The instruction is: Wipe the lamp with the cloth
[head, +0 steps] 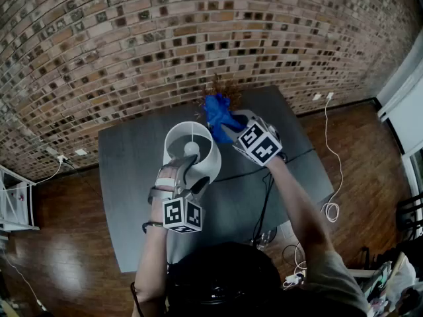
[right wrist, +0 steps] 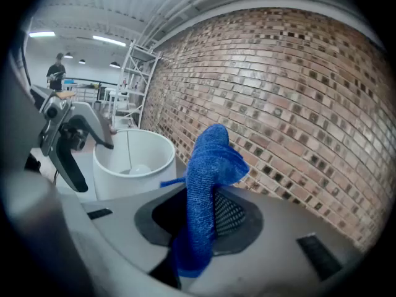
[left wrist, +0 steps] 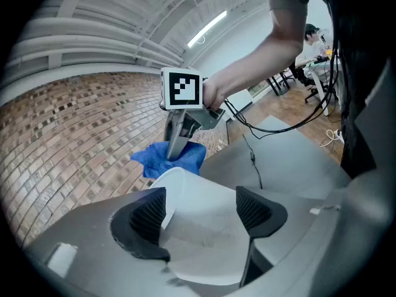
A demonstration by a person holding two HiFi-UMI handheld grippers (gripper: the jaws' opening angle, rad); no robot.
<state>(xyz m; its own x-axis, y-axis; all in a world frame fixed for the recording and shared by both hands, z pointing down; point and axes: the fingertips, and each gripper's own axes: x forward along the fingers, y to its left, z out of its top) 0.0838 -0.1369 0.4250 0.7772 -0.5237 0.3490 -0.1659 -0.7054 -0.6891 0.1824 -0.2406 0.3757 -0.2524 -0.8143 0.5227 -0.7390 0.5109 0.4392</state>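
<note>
A white lamp with a round shade (head: 192,152) stands on the dark grey table (head: 129,177); its bulb shows inside the shade. My left gripper (head: 184,176) is at the shade's near side. In the left gripper view its jaws stand wide, with the shade's outer wall (left wrist: 204,221) between the pads. I cannot tell whether the pads touch it. My right gripper (head: 231,125) is just right of the shade and shut on a blue cloth (head: 218,114). The cloth (right wrist: 207,178) sticks up between its pads, beside the shade (right wrist: 133,159).
A brick wall (head: 132,45) runs behind the table. A dry brown plant (head: 226,88) stands at the table's far edge behind the cloth. A black cable (head: 264,203) crosses the table toward me. A white cable (head: 330,210) lies on the wooden floor at right, and a white shelf (head: 13,203) stands at left.
</note>
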